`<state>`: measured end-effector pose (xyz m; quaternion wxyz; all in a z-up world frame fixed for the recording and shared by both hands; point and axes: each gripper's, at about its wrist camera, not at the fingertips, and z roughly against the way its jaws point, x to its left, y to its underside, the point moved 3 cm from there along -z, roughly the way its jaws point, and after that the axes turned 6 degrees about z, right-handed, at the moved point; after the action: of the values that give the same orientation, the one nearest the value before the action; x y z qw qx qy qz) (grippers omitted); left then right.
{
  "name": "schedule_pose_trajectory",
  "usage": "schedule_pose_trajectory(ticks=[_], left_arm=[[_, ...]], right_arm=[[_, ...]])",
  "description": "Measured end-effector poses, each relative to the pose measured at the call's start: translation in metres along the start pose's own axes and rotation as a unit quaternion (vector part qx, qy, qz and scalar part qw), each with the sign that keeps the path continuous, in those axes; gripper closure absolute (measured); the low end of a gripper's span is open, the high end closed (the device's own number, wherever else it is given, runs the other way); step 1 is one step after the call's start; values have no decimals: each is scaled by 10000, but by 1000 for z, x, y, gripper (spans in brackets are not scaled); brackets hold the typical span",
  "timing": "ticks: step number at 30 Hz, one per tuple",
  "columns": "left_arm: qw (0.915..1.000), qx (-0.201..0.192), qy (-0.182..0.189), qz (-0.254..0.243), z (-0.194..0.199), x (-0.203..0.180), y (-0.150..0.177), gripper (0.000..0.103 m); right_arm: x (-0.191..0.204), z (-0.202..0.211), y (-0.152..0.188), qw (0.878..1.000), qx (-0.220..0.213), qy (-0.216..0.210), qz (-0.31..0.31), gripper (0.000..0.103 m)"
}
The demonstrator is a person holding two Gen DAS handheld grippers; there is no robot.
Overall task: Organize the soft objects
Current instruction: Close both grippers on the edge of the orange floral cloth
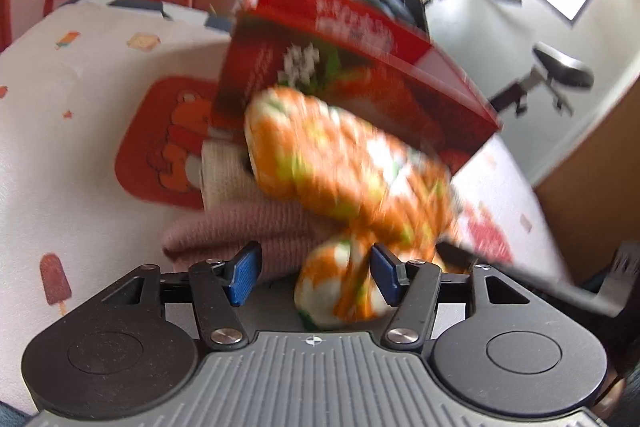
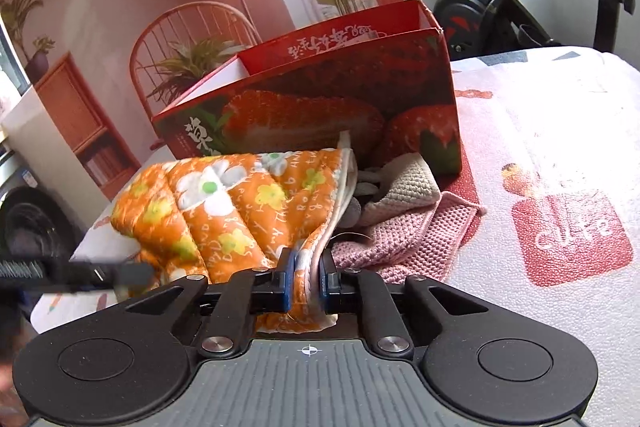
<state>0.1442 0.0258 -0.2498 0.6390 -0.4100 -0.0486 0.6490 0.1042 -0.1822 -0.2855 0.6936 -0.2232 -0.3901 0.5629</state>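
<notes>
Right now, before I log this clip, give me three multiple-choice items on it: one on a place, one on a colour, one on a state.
1. Where do the knitted cloths lie?
A. inside the red box
B. in front of the red box, on the printed cover
C. on the chair

2. What is the main colour of the flowered quilted cloth?
A. blue
B. black
C. orange

3. How does the right tool stand?
A. shut on the quilted cloth
B. wide open and empty
C. holding the box

Answers:
1 B: the pink knitted cloth and the beige knitted cloth sit at the foot of the red box, on the printed cover.
2 C: the flowered quilted cloth is orange with white and yellow flowers.
3 A: the right tool pinches the cloth's edge between its blue pads; the left tool is open around a fold.
</notes>
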Motion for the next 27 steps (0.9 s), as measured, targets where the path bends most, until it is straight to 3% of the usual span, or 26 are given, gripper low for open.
schedule_pose_trajectory(ticks=[4,11,13,14,17,21,27], left_arm=[[9990,-335,111,285,12,4,-19,40],[9983,-379,-233,384,-9,5,-39,41],[9984,-358,-121,429,-12,6,-38,52],[9985,-363,-55,404,-11,6,-34,66],[9986,-465,-252,94,-8,5,-24,77],[9974,-478,-524,-141,-9,11,-17,78],[9970,-412,-607,-234,-12,16,-11,78]], right_arm=[[-3,-1,2,10000,51,44,-19,92],[-4,-3,2,9999,82,60,2,91],[-5,-3,2,10000,79,58,-17,91],[-5,-3,2,10000,69,44,-38,91],[-8,-1,1,9999,3,26,-117,88],[-7,2,-1,9999,-106,-11,-111,79],[-7,2,0,9999,-92,-23,-119,73]])
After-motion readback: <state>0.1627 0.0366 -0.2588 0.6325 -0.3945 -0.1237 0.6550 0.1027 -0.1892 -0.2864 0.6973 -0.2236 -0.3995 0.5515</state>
